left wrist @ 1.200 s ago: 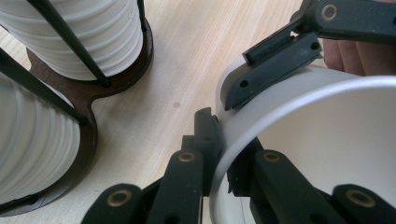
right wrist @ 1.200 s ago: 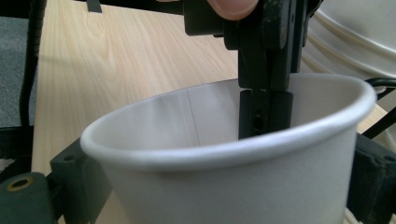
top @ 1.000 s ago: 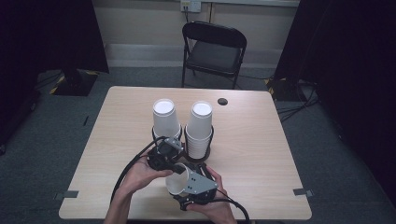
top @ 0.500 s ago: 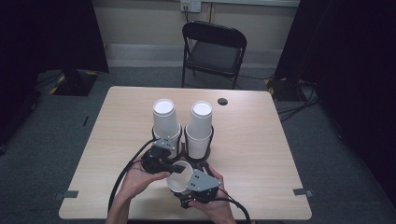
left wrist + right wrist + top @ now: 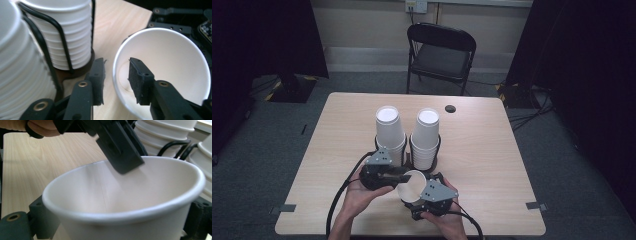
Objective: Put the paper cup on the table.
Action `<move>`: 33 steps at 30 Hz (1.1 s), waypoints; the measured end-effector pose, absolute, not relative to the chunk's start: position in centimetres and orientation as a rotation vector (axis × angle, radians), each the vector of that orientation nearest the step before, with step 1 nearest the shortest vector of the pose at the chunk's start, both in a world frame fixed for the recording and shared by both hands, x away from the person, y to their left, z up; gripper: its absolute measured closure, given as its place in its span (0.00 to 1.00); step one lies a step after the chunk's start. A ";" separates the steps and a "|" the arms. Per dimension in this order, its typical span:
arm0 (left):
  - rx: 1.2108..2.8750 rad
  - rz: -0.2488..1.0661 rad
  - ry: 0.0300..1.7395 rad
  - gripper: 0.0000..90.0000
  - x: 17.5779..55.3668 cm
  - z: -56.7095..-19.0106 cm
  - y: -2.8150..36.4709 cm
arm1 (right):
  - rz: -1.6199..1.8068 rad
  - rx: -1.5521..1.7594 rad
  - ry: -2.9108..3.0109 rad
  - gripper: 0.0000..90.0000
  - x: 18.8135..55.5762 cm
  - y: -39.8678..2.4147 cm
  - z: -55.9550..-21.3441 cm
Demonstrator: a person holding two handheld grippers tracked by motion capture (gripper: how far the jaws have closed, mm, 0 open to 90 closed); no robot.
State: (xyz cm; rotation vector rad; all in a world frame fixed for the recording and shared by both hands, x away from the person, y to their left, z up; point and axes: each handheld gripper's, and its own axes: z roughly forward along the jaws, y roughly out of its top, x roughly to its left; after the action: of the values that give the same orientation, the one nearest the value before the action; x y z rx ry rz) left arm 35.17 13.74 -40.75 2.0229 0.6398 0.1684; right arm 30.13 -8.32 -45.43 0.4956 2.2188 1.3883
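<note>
1. Counter (image 5: 492, 150): pale wood-grain top. A black folding chair (image 5: 439, 52) stands behind its far edge, and a small dark round spot (image 5: 450, 108) sits near that edge.
2. 2 stacks of white paper cups stand side by side at the counter's middle, the left stack (image 5: 390, 127) and the right stack (image 5: 426, 132), each inside a black wire holder on a dark base (image 5: 75, 71).
3. Single paper cup (image 5: 412, 186): near edge of the counter, just in front of the stacks, mouth tipped up, held between the 2 grippers.
4. Right gripper (image 5: 422, 192): in the person's right hand; jaws stand on either side of the cup's wall, pinching its body from outside.
5. Left gripper (image 5: 116, 75): jaws spread, straddling the cup's rim, 1 inside the cup, 1 outside over the counter; not pressed onto the rim.
</note>
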 end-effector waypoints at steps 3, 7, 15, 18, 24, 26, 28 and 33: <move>1.975 0.185 0.679 0.65 35.1 -40.9 14.3 | 1.392 0.519 2.209 0.09 30.3 -8.7 -45.6; 1.918 0.247 0.693 0.56 34.8 -41.1 15.1 | 1.396 0.544 2.192 0.09 30.7 -9.3 -45.7; 1.855 0.302 0.679 0.40 33.6 -42.6 15.9 | 1.463 0.653 2.154 0.09 31.2 -10.7 -45.9; 1.850 0.334 0.726 0.33 33.5 -43.6 16.0 | 1.467 0.674 2.145 0.09 31.4 -11.4 -45.9; 1.806 0.362 0.789 0.19 33.6 -45.3 16.3 | 1.490 0.742 2.132 0.09 32.3 -12.8 -46.1; 1.800 0.391 0.790 0.18 33.5 -45.7 16.5 | 1.500 0.750 2.124 0.09 32.5 -13.1 -46.1; 1.797 0.402 0.803 0.18 33.5 -46.0 16.7 | 1.510 0.766 2.113 0.09 32.7 -13.5 -46.0; 1.780 0.507 0.833 0.17 32.7 -46.8 17.0 | 1.549 0.811 2.061 0.09 33.1 -14.7 -45.7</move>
State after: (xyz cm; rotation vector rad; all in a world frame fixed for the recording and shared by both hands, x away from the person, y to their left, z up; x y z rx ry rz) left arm 32.71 16.95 -46.75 1.7797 0.8326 0.5070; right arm 33.07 -14.67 -45.72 0.8115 2.0614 1.5486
